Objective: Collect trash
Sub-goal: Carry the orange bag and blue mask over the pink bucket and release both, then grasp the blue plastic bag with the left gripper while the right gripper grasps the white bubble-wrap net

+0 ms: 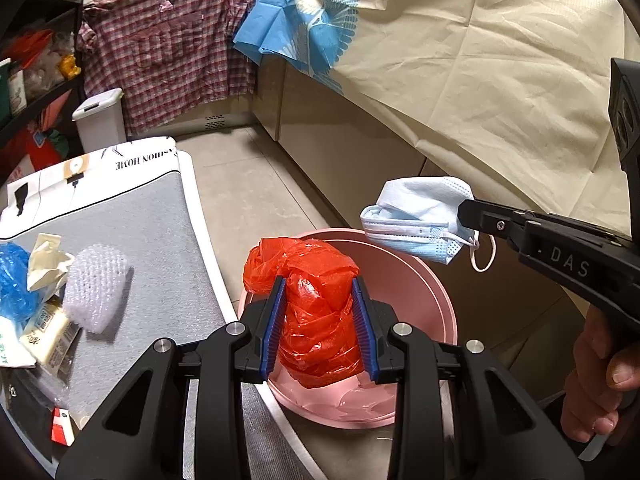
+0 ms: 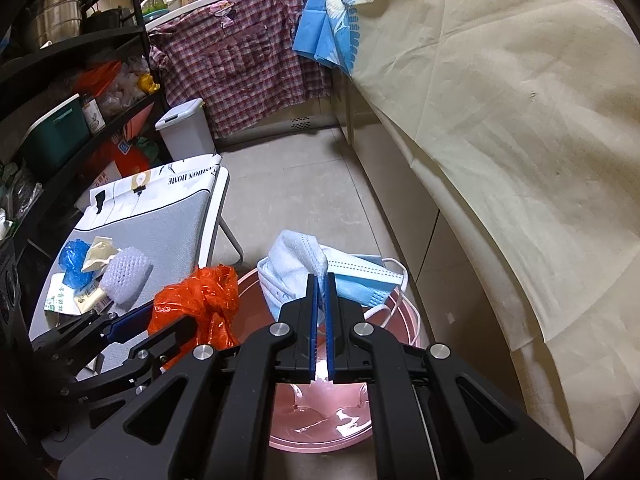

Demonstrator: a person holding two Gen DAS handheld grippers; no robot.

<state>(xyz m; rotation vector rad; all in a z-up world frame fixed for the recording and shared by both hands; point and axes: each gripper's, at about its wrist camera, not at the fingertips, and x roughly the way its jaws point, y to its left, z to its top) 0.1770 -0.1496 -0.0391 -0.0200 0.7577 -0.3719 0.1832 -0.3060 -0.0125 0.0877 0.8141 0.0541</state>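
My left gripper [image 1: 319,284] is shut on a crumpled red plastic bag [image 1: 308,280] and holds it over the pink bin [image 1: 416,276] on the floor. The right gripper [image 2: 319,280] is shut on a light blue face mask [image 2: 320,272], also hanging above the pink bin [image 2: 412,320]; its ear loops dangle. In the left wrist view the face mask [image 1: 416,220] hangs from the right gripper [image 1: 464,214] just beyond the bin's far rim. In the right wrist view the red bag [image 2: 200,304] sits in the left gripper [image 2: 156,320] at the bin's left edge.
A low grey table [image 1: 152,240] to the left carries a white foam net [image 1: 94,284], a blue bag [image 1: 14,280], crumpled paper [image 1: 46,266] and small packets. A white lidded bin [image 1: 102,120] stands behind it. Beige cloth [image 1: 500,80] drapes the counter on the right.
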